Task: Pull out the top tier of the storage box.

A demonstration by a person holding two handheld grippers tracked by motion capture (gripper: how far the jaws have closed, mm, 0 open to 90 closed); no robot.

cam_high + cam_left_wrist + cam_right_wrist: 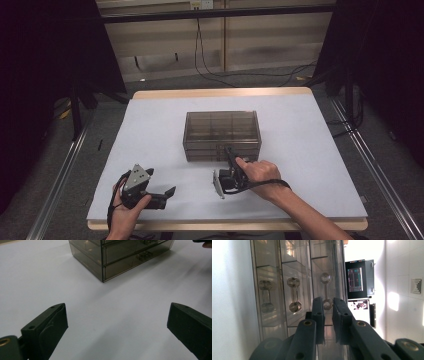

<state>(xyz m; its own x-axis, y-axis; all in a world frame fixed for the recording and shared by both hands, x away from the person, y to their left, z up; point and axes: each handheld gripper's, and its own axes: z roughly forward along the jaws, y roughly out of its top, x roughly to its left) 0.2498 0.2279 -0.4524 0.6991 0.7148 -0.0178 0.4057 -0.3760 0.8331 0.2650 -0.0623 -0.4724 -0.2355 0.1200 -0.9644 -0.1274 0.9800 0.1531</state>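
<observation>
- Work in hand: opening a drawer of the smoky clear drawer box (222, 135), which sits near the middle of the white counter (150, 130), front facing the person.
- Right claw (327, 305) is turned on its side and brought up to the front of the box. In the right gripper view three drawer handles line up; the claw is at the handle (326, 291) of the drawer nearest the box's top.
- Right claw state: jaws nearly together, a narrow gap left between them, with the lower knob of that handle sitting in the gap. Cannot tell whether the pads press on it yet; no firm clamp visible.
- Left claw (117, 322) rests low on the counter at the near left, jaws wide apart, nothing between them, well apart from the box.
- Progress, judged: early. All drawers look flush with the front; none pulled out. Approach done; grip close to done.
- Left to do, judged: finish the pinch on the handle, pull straight back toward the person, check that the drawer slides.
- Risk, judged: the box is light and unheld, so it may slide along with the pull.
- Surroundings: cables (210, 70) on the floor behind the counter, dark stands at both sides. Nothing lies between the claws and the box.
</observation>
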